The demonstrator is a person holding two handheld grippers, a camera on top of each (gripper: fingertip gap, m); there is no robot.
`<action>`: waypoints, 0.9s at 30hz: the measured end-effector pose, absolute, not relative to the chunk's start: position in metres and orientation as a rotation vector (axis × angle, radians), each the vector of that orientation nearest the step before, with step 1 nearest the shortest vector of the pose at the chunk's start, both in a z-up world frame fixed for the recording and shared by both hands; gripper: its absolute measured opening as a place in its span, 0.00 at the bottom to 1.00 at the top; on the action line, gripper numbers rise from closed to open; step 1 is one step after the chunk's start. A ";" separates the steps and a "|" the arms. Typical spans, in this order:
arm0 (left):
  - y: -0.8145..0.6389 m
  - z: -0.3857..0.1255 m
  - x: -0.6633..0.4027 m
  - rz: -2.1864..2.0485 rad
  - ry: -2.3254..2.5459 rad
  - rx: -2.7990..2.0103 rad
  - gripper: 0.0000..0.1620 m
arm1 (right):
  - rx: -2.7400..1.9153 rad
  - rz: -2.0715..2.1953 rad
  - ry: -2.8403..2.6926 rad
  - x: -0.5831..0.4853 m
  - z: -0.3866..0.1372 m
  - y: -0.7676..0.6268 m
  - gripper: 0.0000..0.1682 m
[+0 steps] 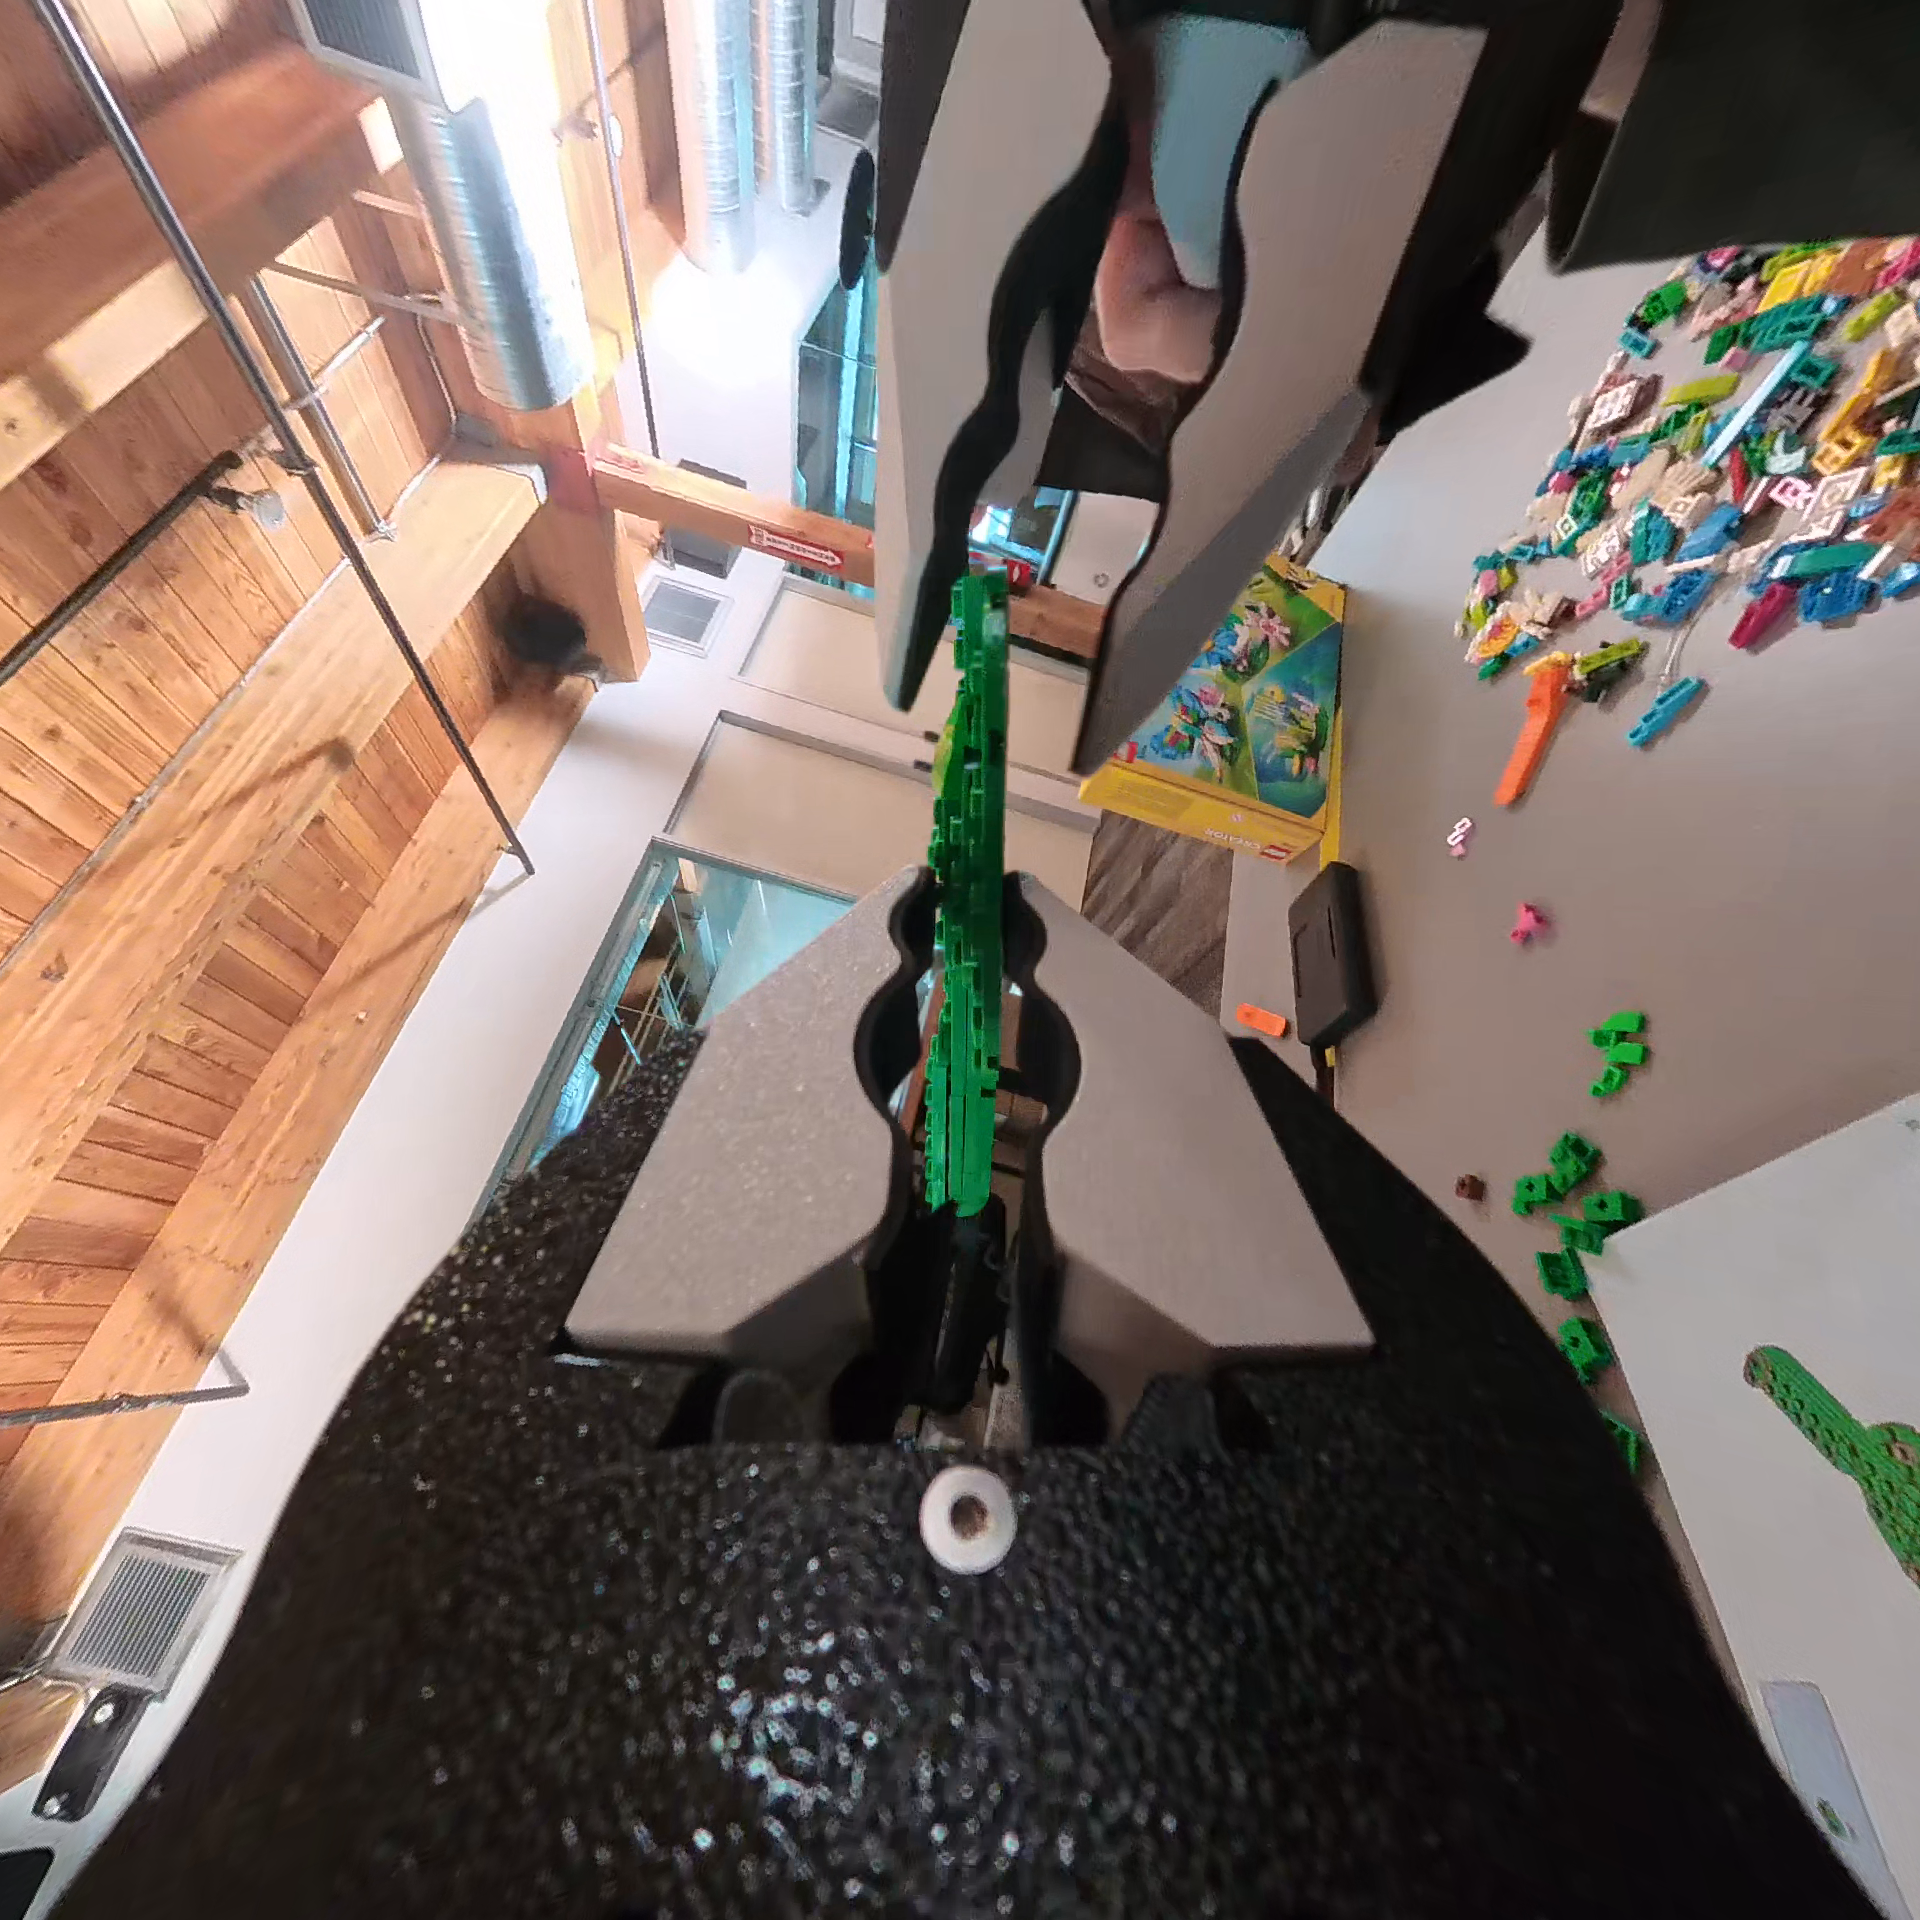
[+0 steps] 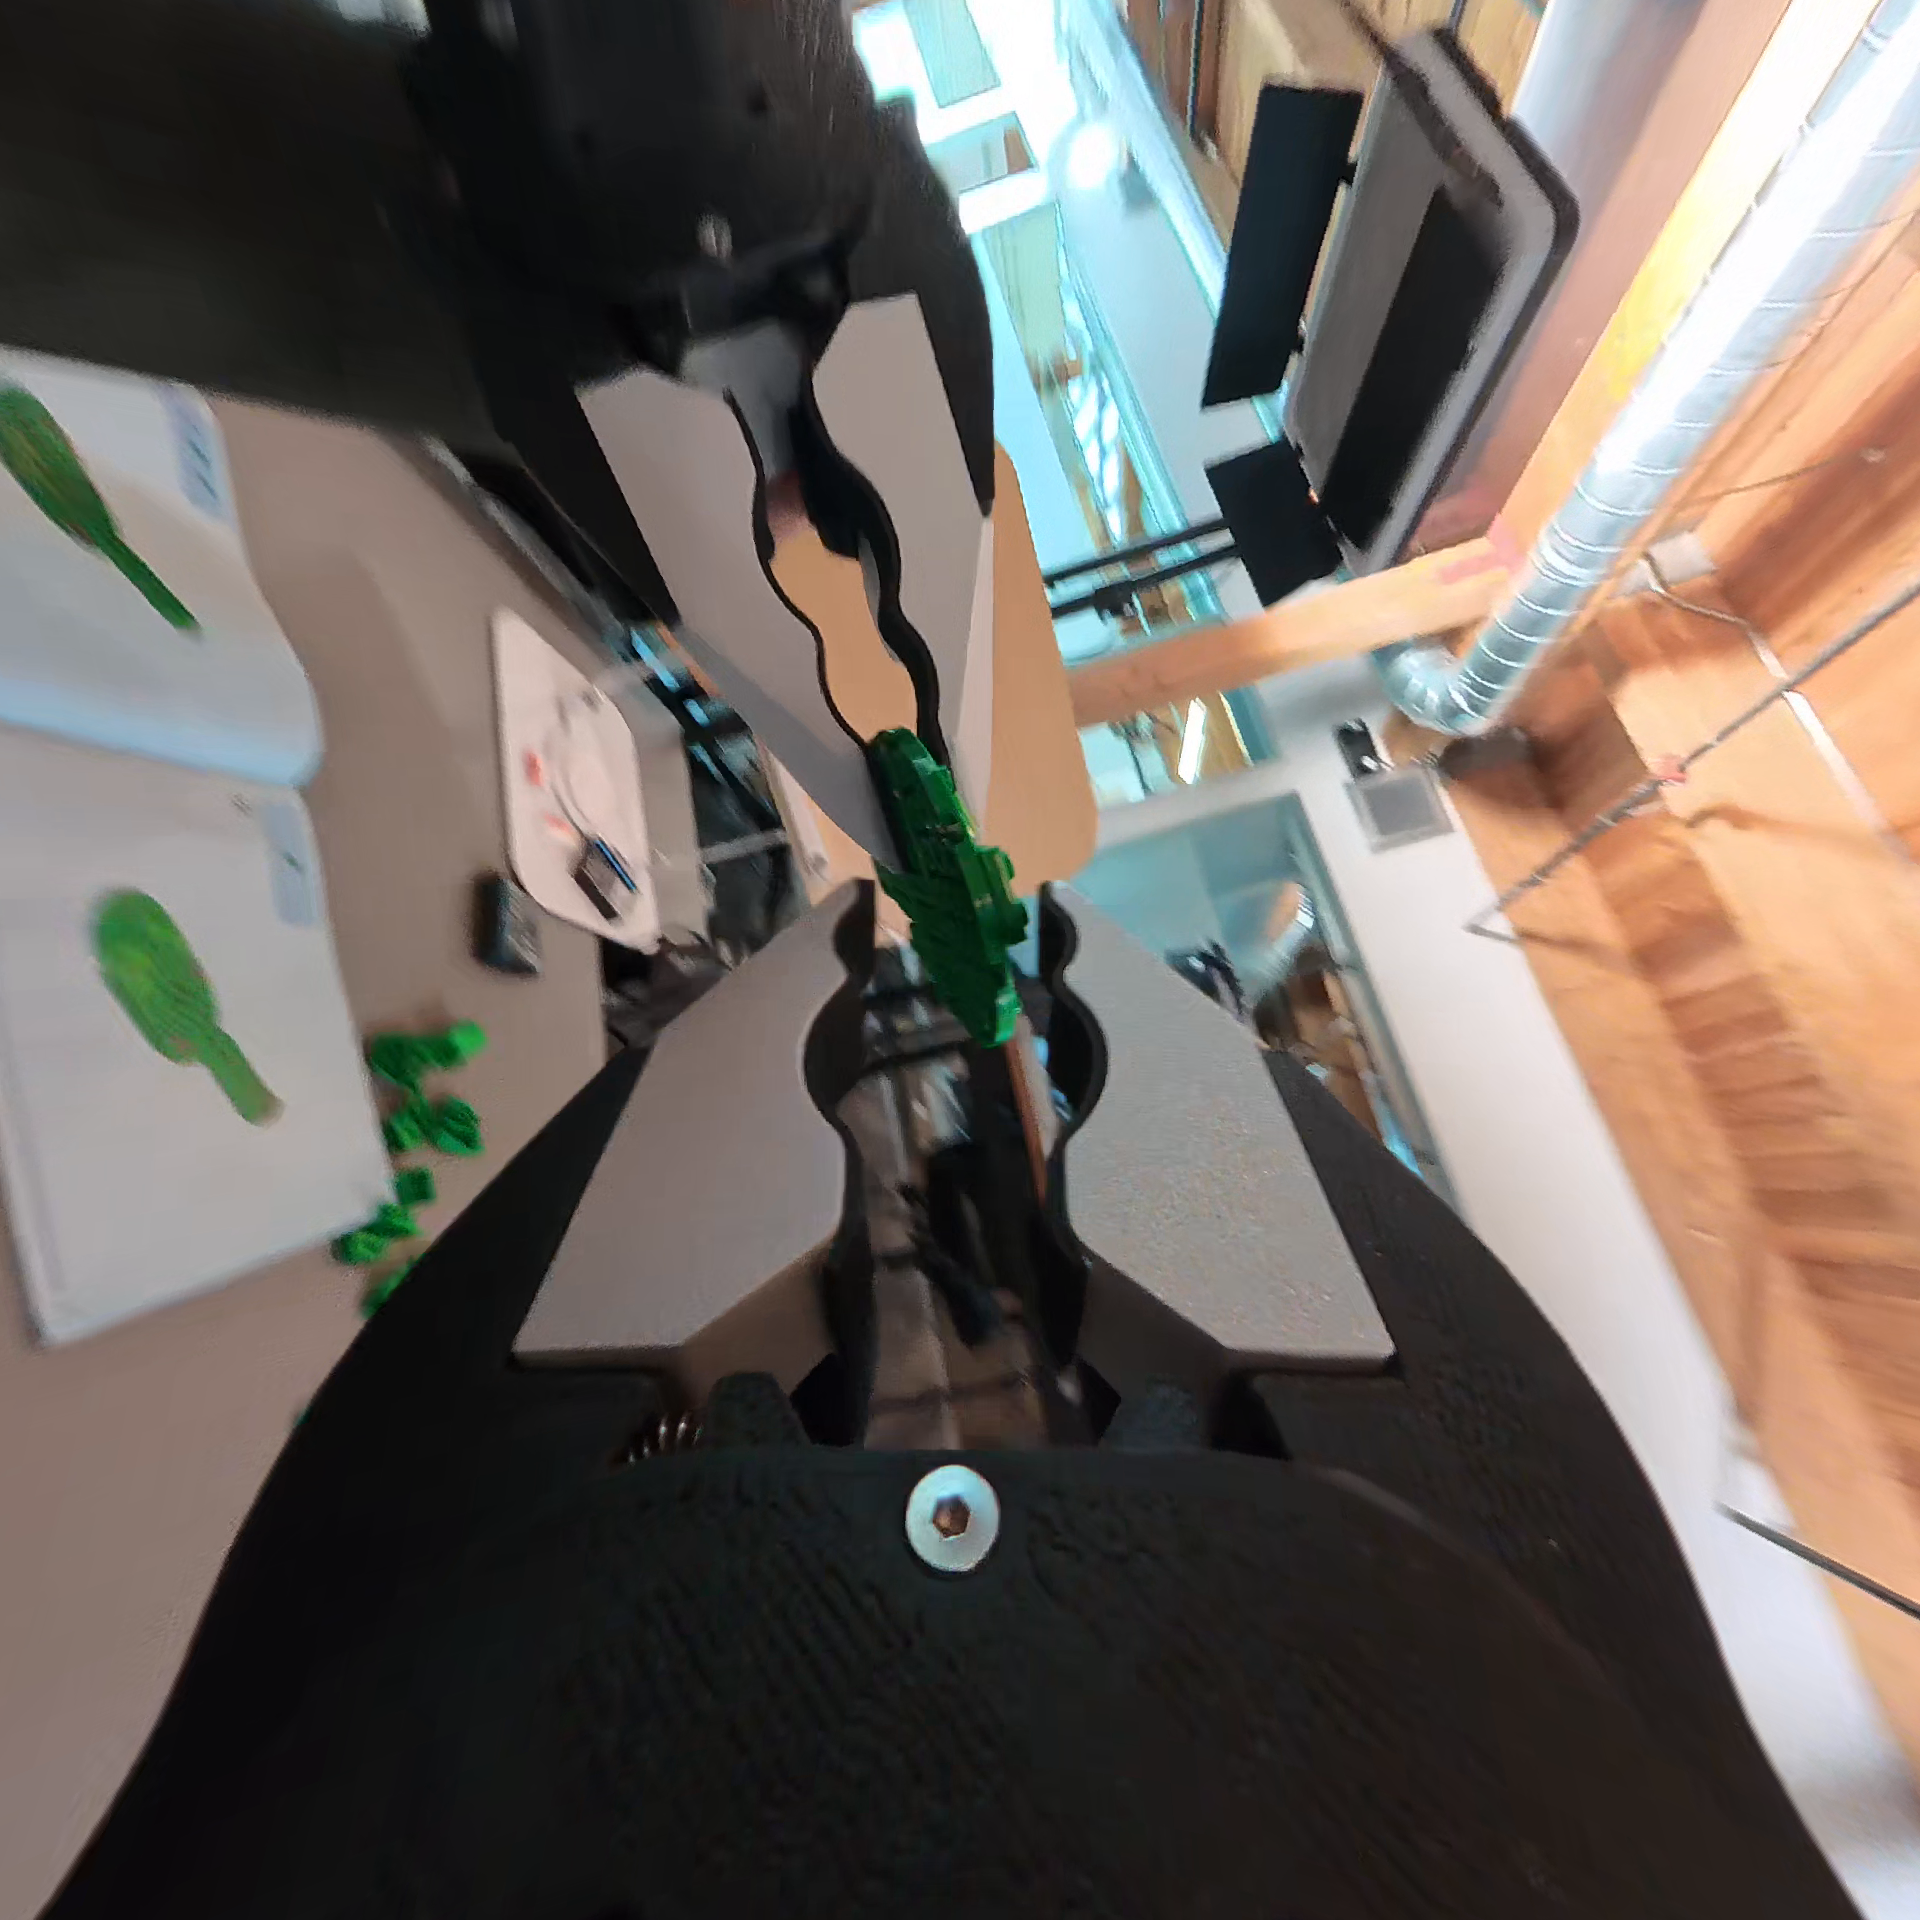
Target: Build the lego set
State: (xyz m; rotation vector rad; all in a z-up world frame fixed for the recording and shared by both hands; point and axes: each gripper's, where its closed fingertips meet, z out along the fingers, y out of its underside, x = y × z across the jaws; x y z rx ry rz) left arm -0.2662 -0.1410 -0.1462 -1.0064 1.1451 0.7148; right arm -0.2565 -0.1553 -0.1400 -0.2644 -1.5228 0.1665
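Bright daylight blows out the windows (image 1: 457, 62) at upper left. Wide-angle bending warps both frames' edges; the right wrist view is motion-blurred throughout.

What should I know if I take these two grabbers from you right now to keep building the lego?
Left gripper: fingers shut on the green leaf piece, held in the air.
Right gripper: open, fingers either side of the leaf's far end, not clamped.
On the table: loose green bricks, mixed brick pile, booklet.
Done: flat leaf partly built.
Left: probably the loose greens, then the coloured pile.
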 end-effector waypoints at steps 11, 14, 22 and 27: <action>-0.147 -0.140 -0.269 0.669 1.116 -0.992 0.07 | -0.202 0.263 -1.512 -0.262 -0.138 -0.164 0.05; -0.158 -0.134 -0.266 0.570 1.109 -0.961 0.08 | -0.161 0.393 -1.501 -0.261 -0.136 -0.174 0.04; -0.175 -0.118 -0.258 0.409 1.046 -0.841 0.13 | -0.102 0.529 -1.457 -0.243 -0.128 -0.185 0.04; -0.195 -0.104 -0.259 0.252 0.997 -0.715 0.25 | -0.044 0.611 -1.430 -0.217 -0.122 -0.192 0.04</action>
